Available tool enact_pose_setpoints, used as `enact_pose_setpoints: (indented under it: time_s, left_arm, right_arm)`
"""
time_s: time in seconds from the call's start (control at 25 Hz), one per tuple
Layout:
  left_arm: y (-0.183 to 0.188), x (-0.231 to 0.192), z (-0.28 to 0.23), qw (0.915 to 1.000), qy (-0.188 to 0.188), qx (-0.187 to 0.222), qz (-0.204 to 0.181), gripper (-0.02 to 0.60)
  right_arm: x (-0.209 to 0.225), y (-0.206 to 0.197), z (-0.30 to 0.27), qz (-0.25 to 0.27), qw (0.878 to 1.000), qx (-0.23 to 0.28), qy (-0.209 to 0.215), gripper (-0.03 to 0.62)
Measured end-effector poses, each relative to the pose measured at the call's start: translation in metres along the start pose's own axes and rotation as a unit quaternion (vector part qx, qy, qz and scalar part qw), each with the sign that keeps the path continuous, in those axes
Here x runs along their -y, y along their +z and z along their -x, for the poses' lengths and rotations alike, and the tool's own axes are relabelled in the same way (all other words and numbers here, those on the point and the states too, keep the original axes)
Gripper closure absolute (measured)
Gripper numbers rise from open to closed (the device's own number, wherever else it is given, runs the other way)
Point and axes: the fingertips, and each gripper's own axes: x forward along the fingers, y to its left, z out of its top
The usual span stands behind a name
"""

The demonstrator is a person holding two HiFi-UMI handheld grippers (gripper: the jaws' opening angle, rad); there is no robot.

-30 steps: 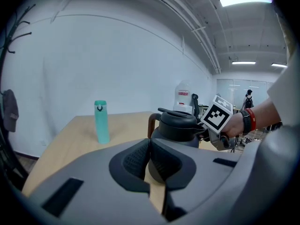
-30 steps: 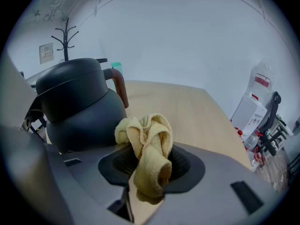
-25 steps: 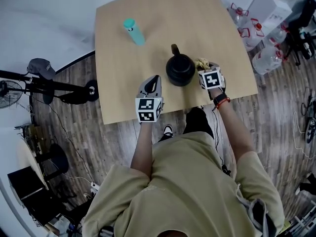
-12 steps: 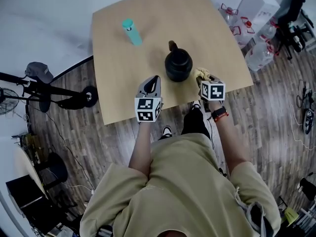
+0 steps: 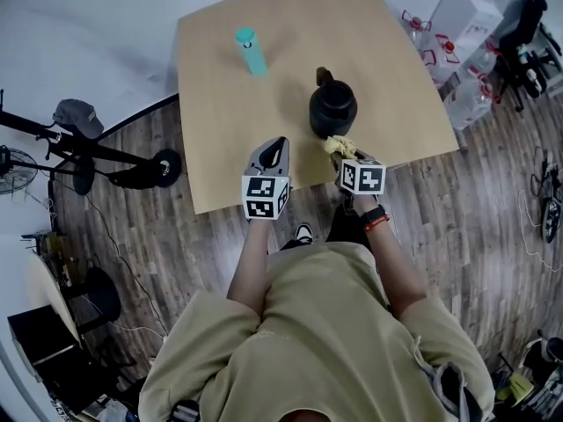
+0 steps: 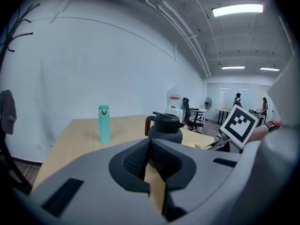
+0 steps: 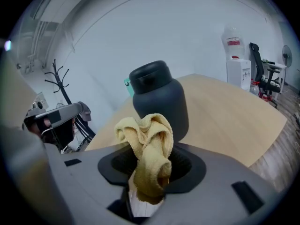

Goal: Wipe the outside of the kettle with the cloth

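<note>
A black kettle (image 5: 332, 108) with a brown handle stands on the wooden table (image 5: 229, 121); it also shows in the left gripper view (image 6: 165, 128) and the right gripper view (image 7: 159, 97). My right gripper (image 5: 344, 155) is shut on a crumpled yellow cloth (image 5: 339, 145), held just in front of the kettle's near side. In the right gripper view the cloth (image 7: 147, 149) bunches up between the jaws (image 7: 150, 161), a little short of the kettle. My left gripper (image 5: 274, 143) hovers at the table's near edge, left of the kettle, shut (image 6: 149, 146) with nothing in it.
A teal bottle (image 5: 251, 51) stands upright at the table's far left, away from the kettle. Water jugs and boxes (image 5: 457, 33) sit on the floor to the right. A stand with a cap (image 5: 79, 117) is on the left.
My right gripper has carried the cloth from the kettle's right side round to its near side. The left gripper has held its place.
</note>
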Motion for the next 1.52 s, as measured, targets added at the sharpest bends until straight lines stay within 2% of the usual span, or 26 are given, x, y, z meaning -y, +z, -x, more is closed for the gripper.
enact_pose_setpoints:
  time_s: [0.4,0.64,0.92,1.28,1.52]
  left_arm:
    - [0.0,-0.033,0.011,0.9996,0.026,0.004,0.009,0.557]
    - [-0.003,-0.056,0.014,0.999,0.04,0.001,0.017,0.557]
    - [-0.004,-0.068,0.011,0.9989,0.041,-0.005,0.021,0.557]
    - [-0.007,-0.067,0.005,0.9989,0.04,-0.01,0.022,0.557]
    - [-0.009,-0.06,0.005,0.999,0.038,-0.009,0.021,0.557]
  right_arm:
    - [-0.057,0.007,-0.057,-0.043,0.998,-0.005,0.042,0.419]
    - [-0.07,0.019,-0.094,-0.078,0.996,-0.006,0.039,0.419]
    - [-0.069,0.034,-0.119,-0.083,0.996,-0.008,0.03,0.419]
    - [-0.049,0.031,-0.129,-0.162,0.987,-0.006,0.019,0.419]
    - [-0.046,0.026,-0.123,-0.163,0.986,-0.002,0.025,0.419]
